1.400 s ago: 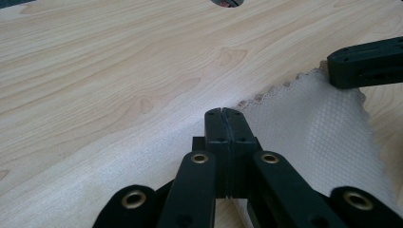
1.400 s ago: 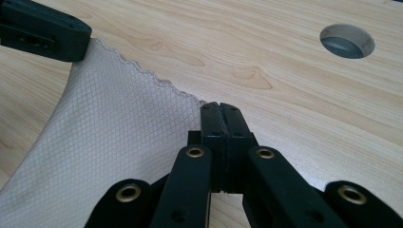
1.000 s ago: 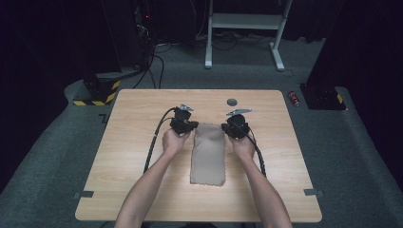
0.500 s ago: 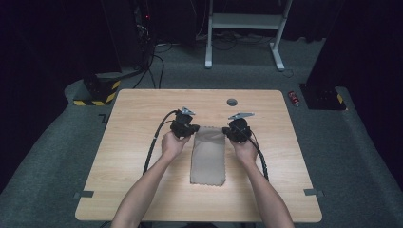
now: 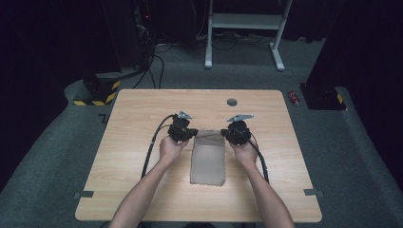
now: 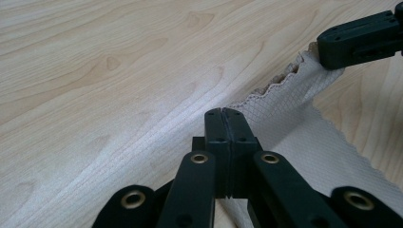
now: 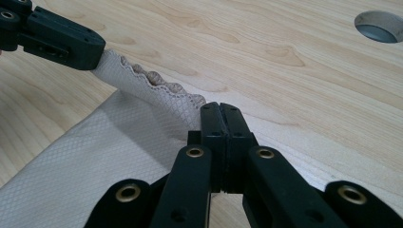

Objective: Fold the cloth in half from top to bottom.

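Evidently the cloth [image 5: 207, 158] lies flat near the middle of the table [image 5: 133, 118], its long side running near to far; the left gripper [image 5: 186, 133] and the right gripper [image 5: 232, 134] each pinch a far corner, jaws pressed together on the scalloped edge [image 7: 157, 88]; holding both corners keeps that edge taut, probably so the far end can be folded toward the near one.

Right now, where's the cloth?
In the high view the beige cloth lies mid-table, lengthwise toward the person. Its far corners are pinched by the left gripper and the right gripper, short of the round hole.
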### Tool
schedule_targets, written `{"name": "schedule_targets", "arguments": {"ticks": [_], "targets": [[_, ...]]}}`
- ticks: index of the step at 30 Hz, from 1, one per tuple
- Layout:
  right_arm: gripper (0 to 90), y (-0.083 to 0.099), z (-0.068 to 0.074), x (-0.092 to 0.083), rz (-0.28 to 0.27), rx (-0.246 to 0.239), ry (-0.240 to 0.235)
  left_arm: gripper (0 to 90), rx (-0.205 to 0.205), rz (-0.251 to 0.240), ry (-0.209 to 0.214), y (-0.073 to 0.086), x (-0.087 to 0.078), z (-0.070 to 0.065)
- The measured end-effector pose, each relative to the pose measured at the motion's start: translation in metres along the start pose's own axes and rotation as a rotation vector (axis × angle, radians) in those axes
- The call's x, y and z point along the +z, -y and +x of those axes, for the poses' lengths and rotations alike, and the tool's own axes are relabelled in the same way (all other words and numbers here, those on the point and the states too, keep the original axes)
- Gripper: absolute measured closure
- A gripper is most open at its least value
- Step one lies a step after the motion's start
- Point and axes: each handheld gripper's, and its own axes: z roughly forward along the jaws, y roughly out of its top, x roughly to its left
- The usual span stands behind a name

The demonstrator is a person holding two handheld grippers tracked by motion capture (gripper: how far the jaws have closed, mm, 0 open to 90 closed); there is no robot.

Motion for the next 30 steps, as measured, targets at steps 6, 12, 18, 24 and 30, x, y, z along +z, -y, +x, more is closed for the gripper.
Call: {"name": "schedule_targets", "arguments": {"ticks": [6,12,18,24,30], "targets": [[89.7,-0.001,0.005,-0.006,-0.008,-0.019,-0.010,89.9,0.022,-0.003,-0.009,0.001,-0.007,-0.004],[89.7,0.002,0.005,-0.010,-0.007,-0.022,-0.018,90.0,0.025,-0.006,0.001,0.002,-0.009,-0.007],[89.7,0.005,0.006,-0.013,-0.008,-0.023,-0.025,90.0,0.039,-0.001,0.018,0.003,-0.013,-0.010],[89.6,0.007,0.010,-0.017,-0.012,-0.031,-0.037,90.0,0.049,-0.001,0.028,0.007,-0.017,-0.012],[89.6,0.012,0.011,-0.023,-0.018,-0.041,-0.050,90.0,0.047,-0.023,0.052,0.010,-0.022,-0.016]]}}
